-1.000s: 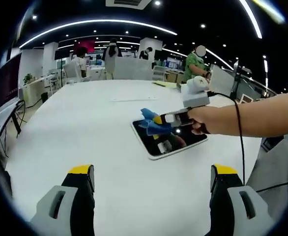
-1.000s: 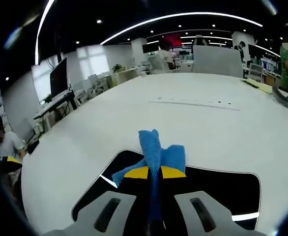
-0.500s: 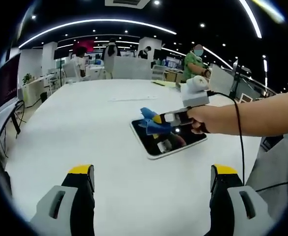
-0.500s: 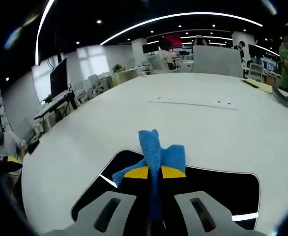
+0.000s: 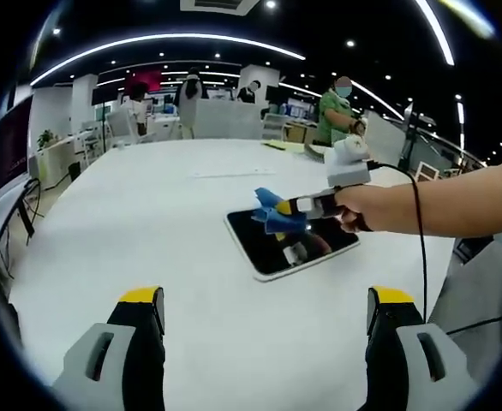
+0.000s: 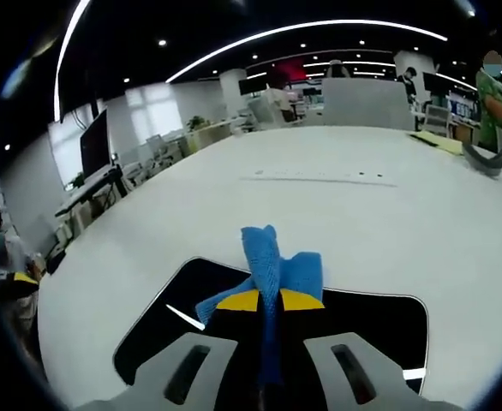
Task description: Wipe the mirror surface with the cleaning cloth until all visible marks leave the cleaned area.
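The cloth (image 6: pixel 272 270) is pinched between the right gripper's (image 6: pixel 269 300) jaws over the mirror (image 5: pixel 292 245), which lies flat on the white table (image 5: pixel 148 223). The left gripper's (image 5: pixel 266 300) jaws are spread apart, nearer the table edge.

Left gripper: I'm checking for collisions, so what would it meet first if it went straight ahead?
Probably the bare white table, then the flat dark rectangular mirror that the right gripper works over with the blue cloth; depth is unclear.

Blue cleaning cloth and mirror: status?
Right gripper shut on blue cleaning cloth, over dark rectangular mirror. Left gripper open, held back. White table: nothing blocking.
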